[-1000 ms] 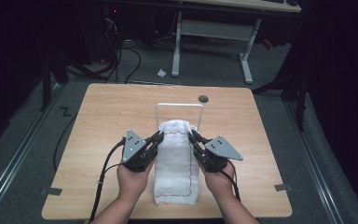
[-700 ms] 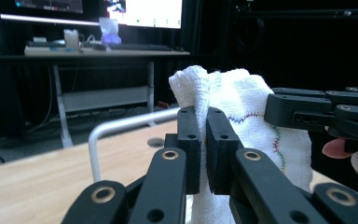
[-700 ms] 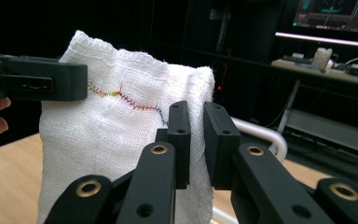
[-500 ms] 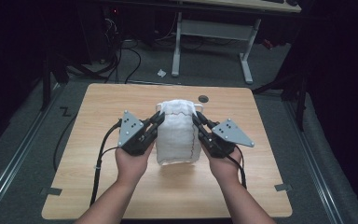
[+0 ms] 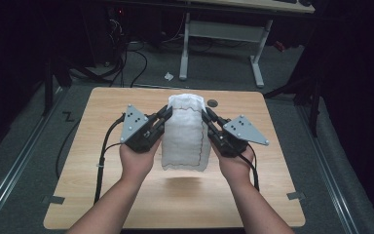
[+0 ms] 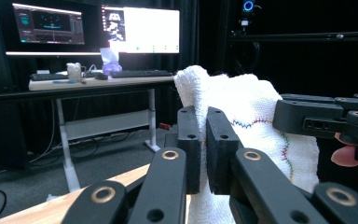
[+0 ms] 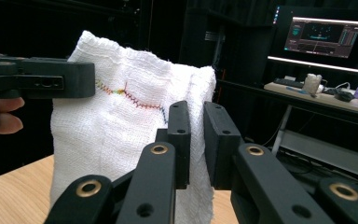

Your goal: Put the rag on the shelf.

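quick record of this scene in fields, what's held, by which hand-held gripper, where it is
item: white cloth with a coloured zigzag stitch near its edge
state: hangs clear of the table, lower edge free above its shadow
left hand-held gripper: shut on the cloth's left top corner
right hand-held gripper: shut on the cloth's right top corner
surface: wooden table
other on table: small dark round spot near the far edge
background: desk with lit monitors
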